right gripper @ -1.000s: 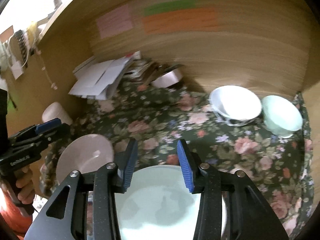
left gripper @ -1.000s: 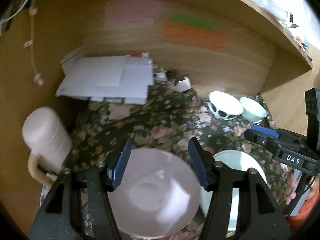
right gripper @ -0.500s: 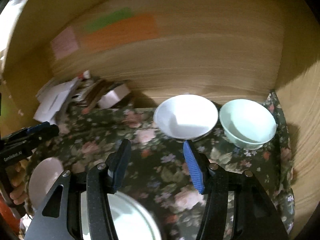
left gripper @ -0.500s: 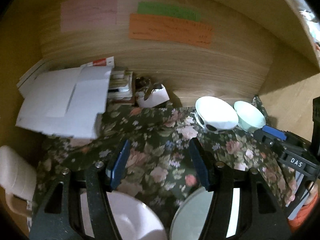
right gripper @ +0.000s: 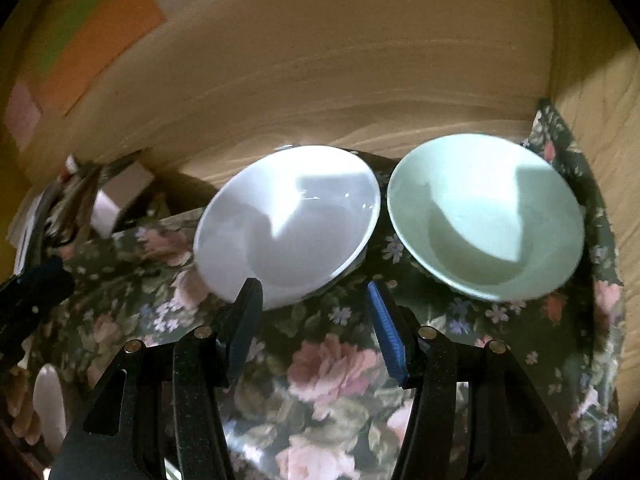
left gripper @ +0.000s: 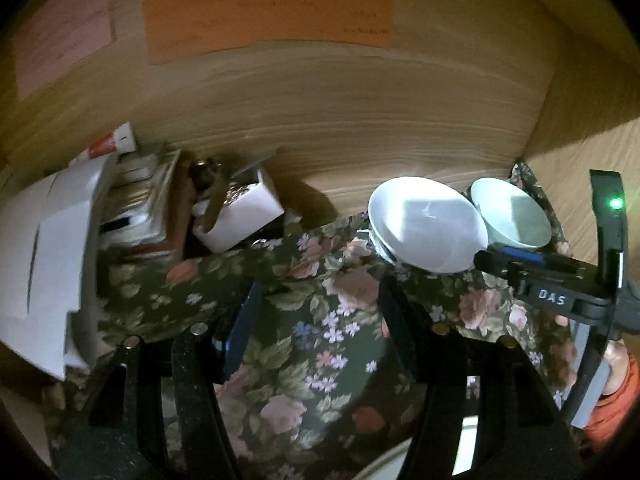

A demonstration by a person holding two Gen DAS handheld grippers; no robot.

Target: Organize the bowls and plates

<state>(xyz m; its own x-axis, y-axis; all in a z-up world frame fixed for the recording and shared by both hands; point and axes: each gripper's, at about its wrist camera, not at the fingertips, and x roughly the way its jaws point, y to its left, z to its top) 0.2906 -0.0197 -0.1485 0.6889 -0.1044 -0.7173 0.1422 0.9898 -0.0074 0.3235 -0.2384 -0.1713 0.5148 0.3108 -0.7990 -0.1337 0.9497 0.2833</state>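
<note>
Floral cloth point(left gripper: 320, 320), dark green with pink roses, covers the desk under both my grippers. My left gripper point(left gripper: 316, 320) has its jaws apart with nothing between them but the cloth. My right gripper point(right gripper: 312, 320) is also parted and empty; its left pad point(right gripper: 244, 320) sits just in front of the near rim of the white bowl point(right gripper: 288, 220), and I cannot tell whether it touches the rim.

The white bowl sits at the back of the cloth, close to the wooden back wall point(right gripper: 360, 60), and looks tilted towards me. The pale green bowl point(right gripper: 484, 216) stands just beside it on its right, their rims nearly meeting, in the corner where the cloth runs up to the side panel point(right gripper: 600, 112). From my left wrist I see the same pair, white bowl point(left gripper: 424, 224) and green bowl point(left gripper: 512, 216), with my right gripper point(left gripper: 552, 276) reaching in front of them.

At the bottom edge of the left view, a pale rim of a plate point(left gripper: 380, 468) peeks in under the fingers. To the left lie a heap of white papers point(left gripper: 48, 256) and a small white box point(left gripper: 244, 216). Orange point(left gripper: 264, 16), green and pink notes are stuck on the wall.
</note>
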